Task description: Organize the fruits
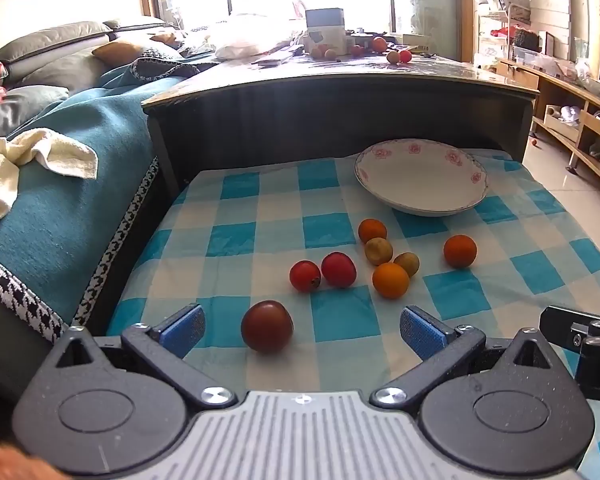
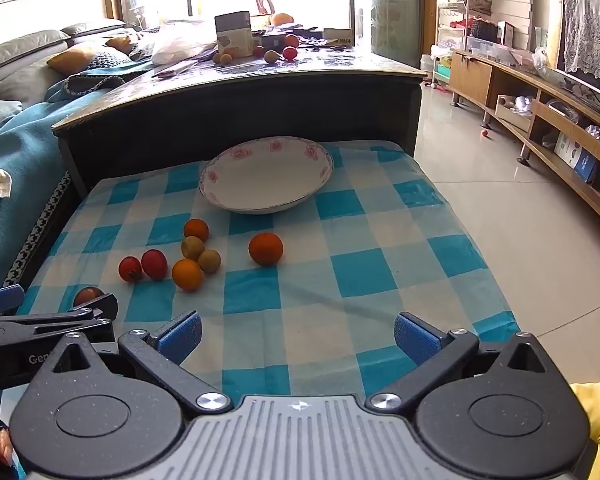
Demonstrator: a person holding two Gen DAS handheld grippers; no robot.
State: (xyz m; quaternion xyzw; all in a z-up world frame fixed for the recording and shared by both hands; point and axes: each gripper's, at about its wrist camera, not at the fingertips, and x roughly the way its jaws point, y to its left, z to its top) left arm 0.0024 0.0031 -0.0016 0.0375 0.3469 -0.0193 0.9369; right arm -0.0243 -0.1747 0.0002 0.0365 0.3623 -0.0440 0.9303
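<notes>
A white plate with pink flowers point(image 1: 424, 196) point(image 2: 260, 196) stands empty at the back of the blue checked cloth point(image 1: 260, 240) point(image 2: 380, 272). Several small fruits lie in front of it: two red ones point(image 1: 323, 273) point(image 2: 143, 266), oranges point(image 1: 460, 251) point(image 2: 265, 249) and yellow-brown ones point(image 1: 379, 251) point(image 2: 193, 247). A dark red fruit point(image 1: 267, 331) point(image 2: 86, 295) lies nearest, just ahead of my open left gripper point(image 1: 302, 334), between its blue pads. My right gripper point(image 2: 298, 338) is open over bare cloth, to the right of the left one.
A sofa with a teal cover point(image 1: 72, 184) and a cream towel point(image 1: 28, 160) flanks the left. A dark tabletop point(image 1: 340, 76) with clutter and more fruit rises behind the plate. Tiled floor point(image 2: 520, 220) and wooden shelving point(image 2: 540, 92) lie right.
</notes>
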